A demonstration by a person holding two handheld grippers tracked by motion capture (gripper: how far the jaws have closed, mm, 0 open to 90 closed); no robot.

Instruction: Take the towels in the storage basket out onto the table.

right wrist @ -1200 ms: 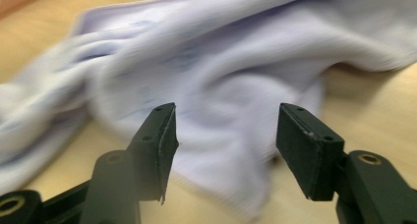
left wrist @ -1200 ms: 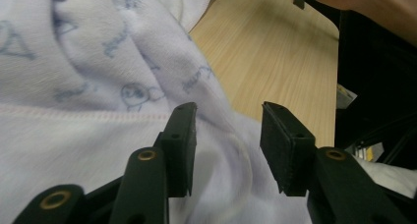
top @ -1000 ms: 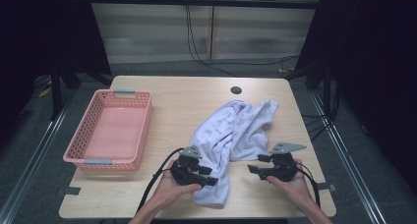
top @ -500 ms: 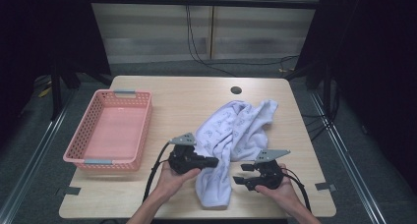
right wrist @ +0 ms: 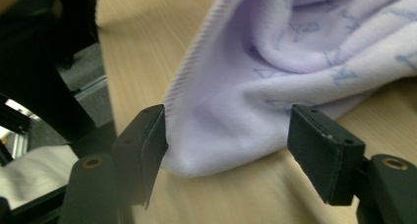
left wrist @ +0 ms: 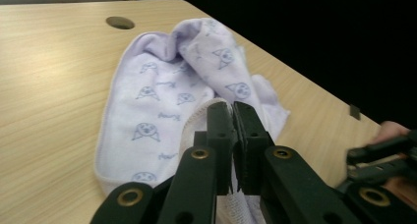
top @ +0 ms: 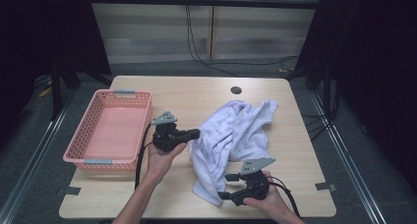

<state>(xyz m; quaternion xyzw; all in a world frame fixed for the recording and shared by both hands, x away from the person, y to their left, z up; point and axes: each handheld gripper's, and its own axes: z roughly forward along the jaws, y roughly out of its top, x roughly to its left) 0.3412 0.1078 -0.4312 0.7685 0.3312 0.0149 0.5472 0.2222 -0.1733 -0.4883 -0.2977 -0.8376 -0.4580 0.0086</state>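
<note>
— Scanning from the left edge: pink basket [top: 81,135] sits on the table [top: 196,94], near the left side, nothing in it as far as I can see.

— Next over?

— Left gripper [top: 195,133], held in the left hand [top: 160,160], just right of the basket. Its tips meet the left edge of the lavender cloth [top: 236,135]. From the left gripper view, the jaws are pressed together on a hemmed fold of that cloth [left wrist: 162,101], pinching it.

— Cloth position?

— Rumpled, mid-table, running from near the round hole [top: 236,90] at the far side down toward the near edge. Small printed faces on it. Its lower corner hangs closest to the person.

— And on the right?

— Right gripper [top: 222,195], in the right hand [top: 263,202], lies low by the near edge, pointing left at the cloth's bottom corner. In the right gripper view the jaws stand spread, having just been opening wider, with the cloth's [right wrist: 275,86] rounded corner between them. The left pad is at the hem; the right pad stands clear of the fabric. No grip there.
</note>
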